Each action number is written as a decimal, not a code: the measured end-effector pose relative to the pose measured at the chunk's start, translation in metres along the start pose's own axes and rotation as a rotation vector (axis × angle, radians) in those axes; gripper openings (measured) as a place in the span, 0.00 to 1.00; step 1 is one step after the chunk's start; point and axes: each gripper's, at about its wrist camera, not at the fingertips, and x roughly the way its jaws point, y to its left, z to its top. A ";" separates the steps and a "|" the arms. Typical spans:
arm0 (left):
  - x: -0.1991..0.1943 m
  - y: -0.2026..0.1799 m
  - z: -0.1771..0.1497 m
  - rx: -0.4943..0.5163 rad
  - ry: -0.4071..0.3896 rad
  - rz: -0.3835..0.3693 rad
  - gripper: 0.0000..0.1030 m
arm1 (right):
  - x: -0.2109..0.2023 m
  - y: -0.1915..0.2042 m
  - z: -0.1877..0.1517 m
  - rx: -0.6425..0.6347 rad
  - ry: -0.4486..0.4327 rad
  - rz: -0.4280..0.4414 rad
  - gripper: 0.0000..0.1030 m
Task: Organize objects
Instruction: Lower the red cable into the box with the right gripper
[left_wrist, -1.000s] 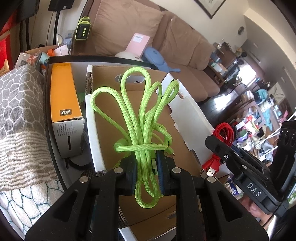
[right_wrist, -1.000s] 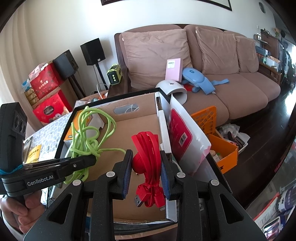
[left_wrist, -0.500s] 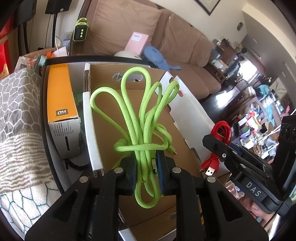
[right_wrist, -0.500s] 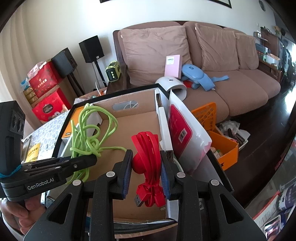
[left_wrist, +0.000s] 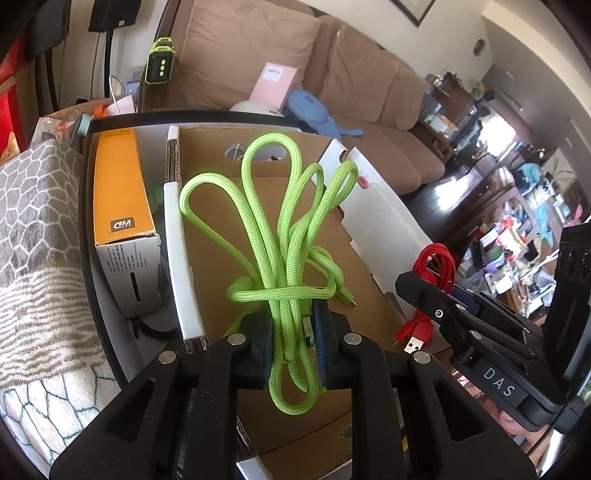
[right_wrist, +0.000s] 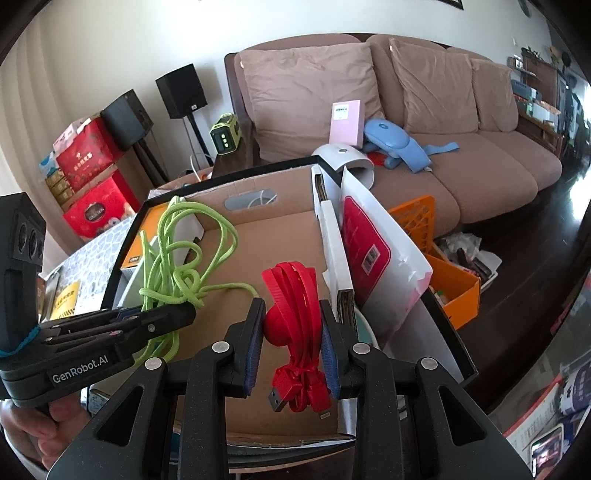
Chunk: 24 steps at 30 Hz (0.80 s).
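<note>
Green cable (left_wrist: 291, 258), bundled, centre frame, clamped in left hand-held gripper (left_wrist: 293, 345) above cardboard box (left_wrist: 221, 229). Red cable (right_wrist: 299, 332), lower centre, clamped in right hand-held gripper (right_wrist: 291, 349) over same box.

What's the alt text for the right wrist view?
The right gripper clamps a bundled red USB cable over an open cardboard box. At left, the left gripper holds a green braided cable; a brown sofa stands behind.
</note>
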 end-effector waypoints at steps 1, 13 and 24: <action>0.000 0.000 0.000 0.001 -0.002 0.001 0.16 | 0.000 0.000 0.000 0.000 0.000 -0.001 0.27; 0.001 -0.003 -0.001 0.016 0.002 0.024 0.16 | 0.003 -0.002 -0.002 -0.001 0.008 -0.010 0.27; 0.003 -0.004 -0.003 0.017 0.009 0.027 0.16 | 0.006 0.002 -0.002 -0.020 0.021 -0.029 0.27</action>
